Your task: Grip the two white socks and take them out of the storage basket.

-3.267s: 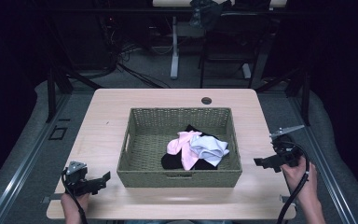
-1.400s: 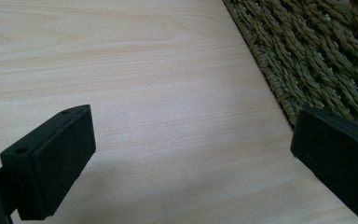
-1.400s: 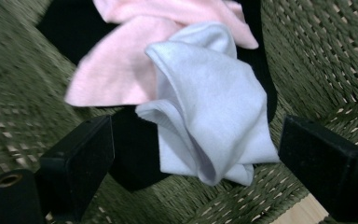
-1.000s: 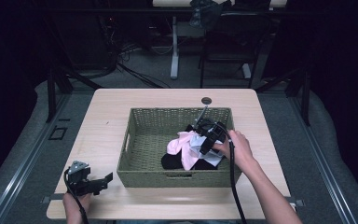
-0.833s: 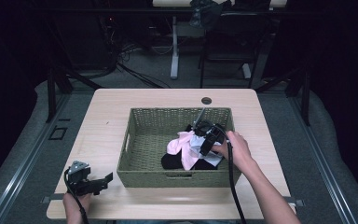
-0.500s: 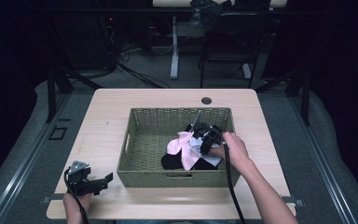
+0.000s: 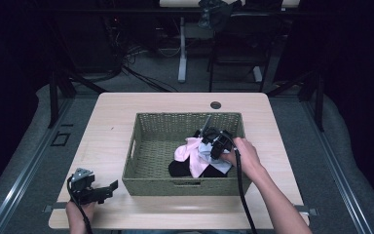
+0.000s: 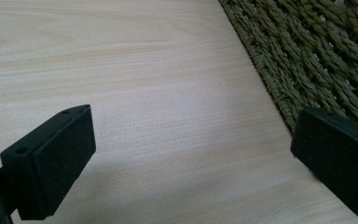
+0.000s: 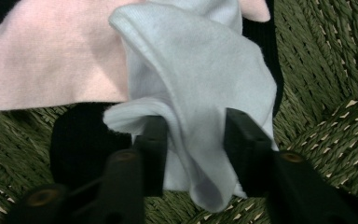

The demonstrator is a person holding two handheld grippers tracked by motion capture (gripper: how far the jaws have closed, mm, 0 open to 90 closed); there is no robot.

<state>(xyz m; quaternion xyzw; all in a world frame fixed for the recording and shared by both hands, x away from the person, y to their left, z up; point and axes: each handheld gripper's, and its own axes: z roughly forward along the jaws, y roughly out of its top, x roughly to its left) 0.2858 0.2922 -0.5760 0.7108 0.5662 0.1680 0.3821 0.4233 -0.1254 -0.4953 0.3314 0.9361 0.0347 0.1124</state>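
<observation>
From my high view the right gripper (image 7: 209, 142) sits down inside the woven basket (image 7: 148, 146), and my hand (image 7: 246, 157) and the tool's own body cover the jaw tips there, so I rely on the right gripper view for the grasp. In that view the two black jaws stand either side of a fold of the pale blue cloth (image 9: 200, 88), drawn in narrow with the fabric pinched between them; the cloth's lower edge hangs past the pads. Beside it lies a pink cloth (image 9: 51, 60), cut off at the top and left edge, and under both a black garment (image 9: 79, 140) whose shape I cannot make out against the basket floor. My left gripper (image 7: 100, 190) rests low on the wooden table (image 7: 102, 126) near the basket's front left corner, jaws spread wide and holding nothing; in the left gripper view one jaw reaches close to the basket wall, though I cannot tell whether it touches.
</observation>
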